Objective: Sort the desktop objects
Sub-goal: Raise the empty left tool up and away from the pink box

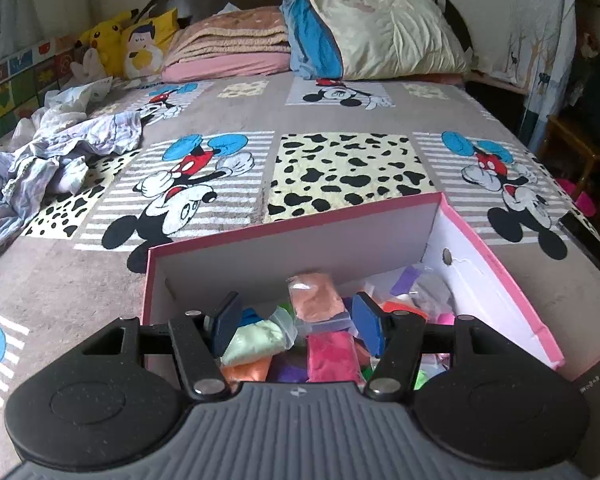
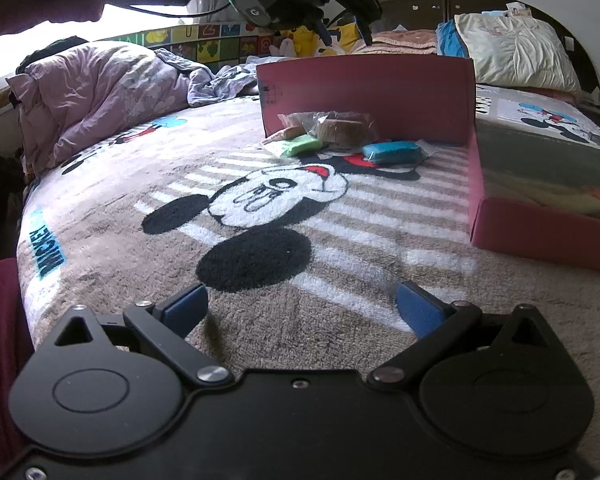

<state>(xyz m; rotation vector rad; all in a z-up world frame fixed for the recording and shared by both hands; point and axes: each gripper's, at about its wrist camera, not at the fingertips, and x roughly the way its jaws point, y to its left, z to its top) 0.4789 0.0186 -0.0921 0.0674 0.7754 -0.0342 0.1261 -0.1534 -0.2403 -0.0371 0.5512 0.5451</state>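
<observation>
My left gripper (image 1: 298, 326) is open and hovers over the pink box (image 1: 500, 280), which holds several coloured clay packets: an orange one (image 1: 316, 298), a pale green one (image 1: 256, 342) and a magenta one (image 1: 332, 358). Nothing is between its fingers. In the right wrist view the pink box (image 2: 364, 96) stands at the back with the left gripper (image 2: 342, 36) above it. In front of it on the blanket lie a teal packet (image 2: 392, 152), a green packet (image 2: 300, 146), a brown packet (image 2: 342, 130) and a tan packet (image 2: 286, 134). My right gripper (image 2: 302, 306) is open and empty, low over the blanket.
A pink box lid (image 2: 540, 228) lies at the right on the Mickey Mouse blanket (image 2: 260, 200). A lilac quilt (image 2: 100, 96) is heaped at the left. Crumpled clothes (image 1: 52, 160), pillows (image 1: 380, 36) and plush toys (image 1: 112, 44) lie at the bed's far end. A dark flat object (image 1: 588, 244) lies right of the box.
</observation>
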